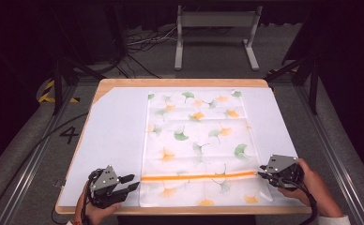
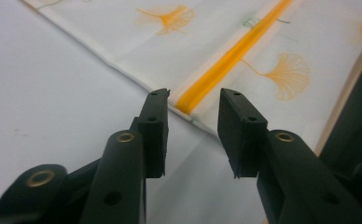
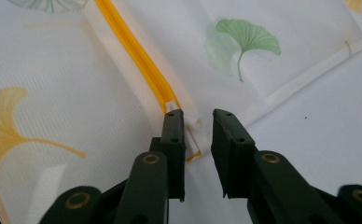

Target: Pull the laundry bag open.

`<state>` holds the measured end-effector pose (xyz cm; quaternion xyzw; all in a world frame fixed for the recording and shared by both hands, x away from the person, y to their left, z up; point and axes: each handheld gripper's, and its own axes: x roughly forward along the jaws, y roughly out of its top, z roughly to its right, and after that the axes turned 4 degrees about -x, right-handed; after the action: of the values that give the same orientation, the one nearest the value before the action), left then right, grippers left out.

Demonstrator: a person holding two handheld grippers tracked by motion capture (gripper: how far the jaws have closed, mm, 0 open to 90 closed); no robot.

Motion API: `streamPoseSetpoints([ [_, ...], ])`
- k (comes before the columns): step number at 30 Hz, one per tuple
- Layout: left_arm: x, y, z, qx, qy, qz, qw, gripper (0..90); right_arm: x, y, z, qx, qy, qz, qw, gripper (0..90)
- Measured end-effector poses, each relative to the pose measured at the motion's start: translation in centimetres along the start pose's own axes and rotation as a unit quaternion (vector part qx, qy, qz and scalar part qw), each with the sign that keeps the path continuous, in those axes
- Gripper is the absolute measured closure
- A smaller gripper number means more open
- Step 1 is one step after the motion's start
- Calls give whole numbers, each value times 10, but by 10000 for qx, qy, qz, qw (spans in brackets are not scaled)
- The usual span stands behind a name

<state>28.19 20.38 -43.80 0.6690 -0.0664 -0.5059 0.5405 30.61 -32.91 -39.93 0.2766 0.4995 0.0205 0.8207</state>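
While both grippers rest at the near corners of a white mesh laundry bag printed with ginkgo leaves [image 1: 196, 140], its orange zipper [image 1: 199, 176] runs between them — left gripper [image 2: 193, 105] and right gripper [image 3: 198, 116] stand open, gripping nothing, on a white-covered wooden table [image 1: 114, 136] over grey carpet [image 1: 25, 154].

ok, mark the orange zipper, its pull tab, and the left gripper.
orange zipper [image 1: 199, 176], high view, middle of the strip across the bag.
pull tab [image 3: 194, 127], right gripper view, white tab at the zipper's end between the jaws.
left gripper [image 2: 193, 100], left gripper view, gap between the open fingertips.
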Motion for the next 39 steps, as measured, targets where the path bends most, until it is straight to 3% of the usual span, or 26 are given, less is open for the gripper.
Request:
streamPoseSetpoints([
  [5, -1, 6, -4, 224, 241, 68, 9994, 581, -5, -2, 3, 269, -99, 290, 9992, 718],
  [7, -1, 8, -5, 191, 347, 120, 9991, 521, -6, -1, 3, 311, -188, 392, 9986, 701],
  [9, -3, 12, -8, 282, 408, 180, 9986, 521, -6, -1, 5, 413, -279, 520, 9974, 670],
  [13, -6, 18, -16, 320, 513, 288, 9978, 500, -8, -4, 8, 588, -407, 778, 9944, 625],
  [16, -5, 22, -23, 331, 681, 254, 9968, 431, -8, -6, 10, 682, -520, 936, 9919, 582],
  [19, -5, 24, -31, 401, 869, 255, 9951, 366, -8, -9, 13, 806, -648, 1107, 9885, 485],
  [21, -6, 26, -37, 369, 923, 283, 9946, 334, -6, -11, 16, 953, -776, 1151, 9857, 441],
  [24, -6, 26, -49, 226, 1073, 359, 9933, 261, -1, -15, 19, 1004, -824, 1210, 9841, 388],
  [27, -7, 24, -57, 212, 1098, 485, 9925, 216, 2, -19, 23, 1221, -949, 1293, 9795, 326],
  [32, -10, 16, -69, 87, 1136, 777, 9904, 152, 5, -28, 30, 1582, -1104, 1539, 9691, 267],
  [36, -16, 4, -75, -188, 1088, 935, 9895, 123, 6, -39, 35, 1883, -1343, 1711, 9577, 200],
  [39, -19, -4, -76, -407, 1123, 1044, 9873, 111, 9, -45, 37, 2148, -1560, 1772, 9477, 151],
])
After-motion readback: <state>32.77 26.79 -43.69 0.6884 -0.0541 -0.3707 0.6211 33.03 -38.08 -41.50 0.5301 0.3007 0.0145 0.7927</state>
